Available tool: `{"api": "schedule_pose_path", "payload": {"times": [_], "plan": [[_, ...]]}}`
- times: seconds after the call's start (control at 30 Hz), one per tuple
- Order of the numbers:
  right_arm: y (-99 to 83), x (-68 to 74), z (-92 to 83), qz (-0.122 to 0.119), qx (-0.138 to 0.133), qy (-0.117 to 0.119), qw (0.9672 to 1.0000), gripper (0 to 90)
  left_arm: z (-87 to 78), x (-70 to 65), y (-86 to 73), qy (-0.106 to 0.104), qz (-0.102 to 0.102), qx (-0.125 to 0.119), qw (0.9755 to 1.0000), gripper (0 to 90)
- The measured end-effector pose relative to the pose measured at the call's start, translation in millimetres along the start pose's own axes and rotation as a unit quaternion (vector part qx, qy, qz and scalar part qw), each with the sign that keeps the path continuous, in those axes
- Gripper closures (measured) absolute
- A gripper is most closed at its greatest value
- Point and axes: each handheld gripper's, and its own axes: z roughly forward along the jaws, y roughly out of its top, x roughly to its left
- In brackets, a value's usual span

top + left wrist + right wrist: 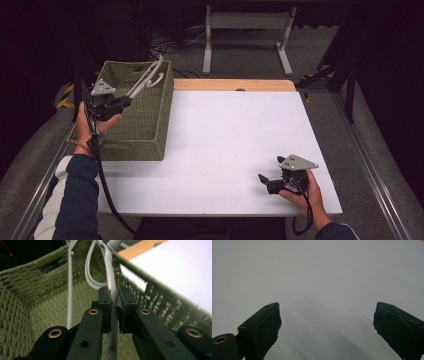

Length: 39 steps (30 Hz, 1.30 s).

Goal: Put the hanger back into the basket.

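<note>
A grey clothes hanger [146, 79] sticks up out of the green woven basket [150, 131] at the table's left. My left gripper [125, 101] is shut on one of the hanger's bars, over the basket's inside. In the left gripper view the bar of the hanger [110, 280] runs between the closed jaws of the left gripper [113, 305], with the hook curving away above. My right gripper [264, 183] rests near the table's front right, open, nothing between its fingers. In the right gripper view, the right gripper [325, 320] has its jaws wide apart over bare white table [317, 277].
The white table top [230, 135] has a wooden strip [232, 85] along its far edge. The basket stands at the table's left edge. A metal frame [247, 35] stands on the floor beyond the table. Dark surroundings on both sides.
</note>
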Motion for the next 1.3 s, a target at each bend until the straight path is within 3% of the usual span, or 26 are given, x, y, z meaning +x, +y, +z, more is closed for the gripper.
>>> {"api": "schedule_pose_path", "payload": {"times": [0.07,0.13,0.2,0.3,0.33,0.4,0.5,0.63,0.73,0.77,0.9,1.0,1.17,1.3], "plan": [[-0.9,-0.2,-1.0,-0.002,0.001,-0.002,1.0000,7.9,4.2,1.4,-4.3,-0.001,-0.001,0.009,1.0000,82.0],[-1.5,-0.9,-2.1,0.004,0.000,-0.004,1.0000,8.0,8.6,1.5,-9.2,-0.002,-0.002,0.035,0.9994,81.9],[-1.9,-0.7,-2.3,0.003,0.000,-0.002,1.0000,8.0,7.5,0.2,-7.6,-0.002,-0.001,0.040,0.9992,81.8],[-3.8,-0.1,-2.9,0.000,0.004,-0.004,1.0000,8.0,11.9,-3.9,-5.0,-0.001,0.020,0.076,0.9969,81.6],[-4.0,0.1,-3.6,0.000,0.004,-0.005,1.0000,7.9,12.5,-5.3,-5.2,-0.004,0.020,0.076,0.9969,81.4],[-3.4,-0.1,-5.4,-0.001,0.001,-0.008,1.0000,7.9,10.2,-5.1,-4.7,-0.013,0.013,0.061,0.9980,81.7],[-2.1,0.3,-6.4,-0.001,-0.004,-0.011,0.9999,8.0,5.9,-7.7,-4.1,-0.009,0.015,0.056,0.9983,75.3],[-0.6,3.6,-8.0,-0.013,-0.010,-0.020,0.9997,8.0,-2.6,-12.8,-3.9,-0.012,0.024,0.028,0.9992,76.0],[1.0,5.8,-8.9,-0.022,-0.016,-0.032,0.9991,8.1,-11.3,-19.1,-2.3,-0.014,0.034,-0.002,0.9993,70.9],[1.8,6.9,-9.5,-0.025,-0.018,-0.035,0.9989,8.1,-17.0,-23.9,-1.6,-0.015,0.041,-0.027,0.9987,69.3],[6.2,12.9,-11.7,-0.041,-0.039,-0.050,0.9972,8.1,-30.7,-37.2,-2.4,-0.030,0.058,-0.074,0.9951,60.4],[8.3,15.0,-11.1,-0.044,-0.047,-0.055,0.9964,8.1,-36.1,-46.7,-4.0,-0.026,0.066,-0.087,0.9937,48.4],[12.5,18.4,-7.5,-0.058,-0.057,-0.070,0.9943,7.9,-46.6,-66.2,-11.6,-0.041,0.070,-0.124,0.9890,37.1],[17.9,21.4,-4.3,-0.067,-0.069,-0.080,0.9921,7.8,-48.7,-79.6,-15.8,-0.036,0.069,-0.140,0.9871,25.4]]}}
